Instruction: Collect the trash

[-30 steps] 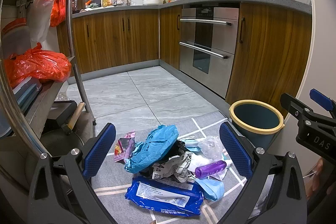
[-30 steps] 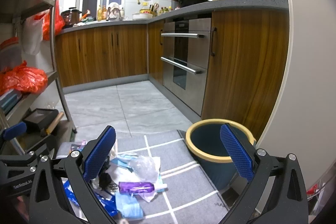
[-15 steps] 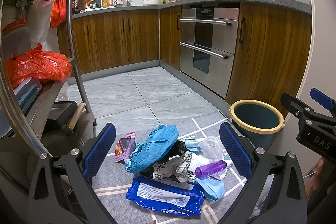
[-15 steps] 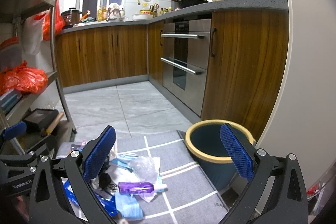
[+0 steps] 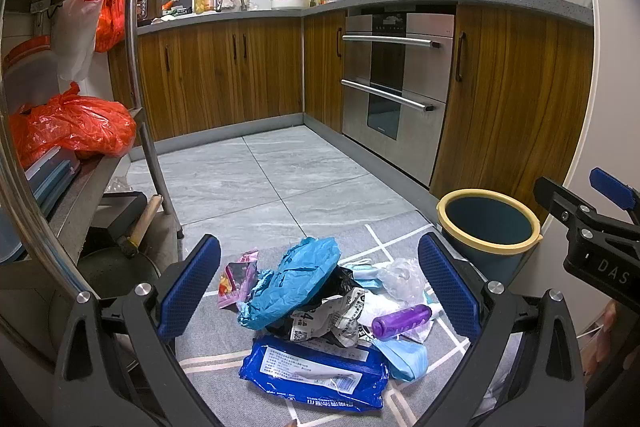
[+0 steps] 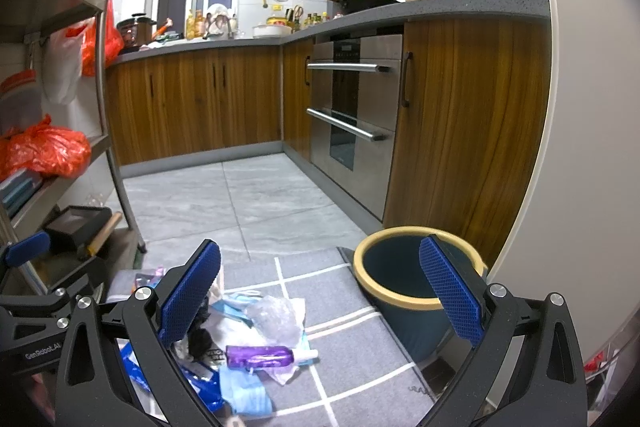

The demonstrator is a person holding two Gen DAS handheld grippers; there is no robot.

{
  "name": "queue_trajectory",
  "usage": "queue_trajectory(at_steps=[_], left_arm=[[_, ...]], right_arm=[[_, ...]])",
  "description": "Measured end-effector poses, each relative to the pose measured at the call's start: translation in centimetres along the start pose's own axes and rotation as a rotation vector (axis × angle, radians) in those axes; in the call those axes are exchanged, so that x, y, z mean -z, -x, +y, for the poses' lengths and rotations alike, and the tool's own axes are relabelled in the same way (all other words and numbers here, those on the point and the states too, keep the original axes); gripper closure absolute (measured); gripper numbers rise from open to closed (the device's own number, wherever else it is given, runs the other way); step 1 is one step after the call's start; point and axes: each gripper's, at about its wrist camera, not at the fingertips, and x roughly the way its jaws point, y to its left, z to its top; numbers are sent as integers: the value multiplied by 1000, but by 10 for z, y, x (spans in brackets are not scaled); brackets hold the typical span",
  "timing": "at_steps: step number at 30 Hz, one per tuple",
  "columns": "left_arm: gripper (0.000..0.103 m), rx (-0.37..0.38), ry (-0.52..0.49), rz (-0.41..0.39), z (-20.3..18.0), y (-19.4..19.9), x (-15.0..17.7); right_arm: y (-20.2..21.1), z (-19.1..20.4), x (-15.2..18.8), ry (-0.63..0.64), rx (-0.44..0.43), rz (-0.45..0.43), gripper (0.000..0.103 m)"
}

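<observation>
left claw (image 5: 320,291) spread, empty, framing trash pile (image 5: 320,303) lower centre on mat | right claw (image 6: 320,295) spread, empty | bin (image 6: 416,287) lower right beside pile, likely for short drops

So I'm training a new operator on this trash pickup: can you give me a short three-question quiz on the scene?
1. True or false: the left gripper is shut on a piece of trash.
2. Which item lies nearest the camera in the left wrist view: A) purple bottle B) dark blue packet C) crumpled blue paper?
3. Fill in: the bin has a ____ rim.

Key: 1 false, both grippers are open; 2 B; 3 yellow.
</observation>
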Motion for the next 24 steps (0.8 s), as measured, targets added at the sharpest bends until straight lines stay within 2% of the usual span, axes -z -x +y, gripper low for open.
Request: queue_trajectory(at_steps=[9, 14, 16, 18, 21, 24], left_arm=[[6, 27, -12, 12, 6, 0, -4], [6, -21, -22, 26, 20, -13, -9], [6, -33, -23, 50, 28, -23, -11], [6, -44, -37, 82, 32, -37, -12], [6, -35, -37, 135, 36, -58, -10], [6, -22, -24, 174, 43, -81, -11]], right_arm=[[-7, -6, -2, -7, -37, 25, 4], [-23, -11, -9, 3, -46, 49, 4], [-33, -12, -10, 15, -45, 69, 4], [-51, -10, -9, 38, -30, 120, 4], [-82, -9, -7, 32, -52, 214, 4], [-107, -8, -13, 48, -57, 208, 4]])
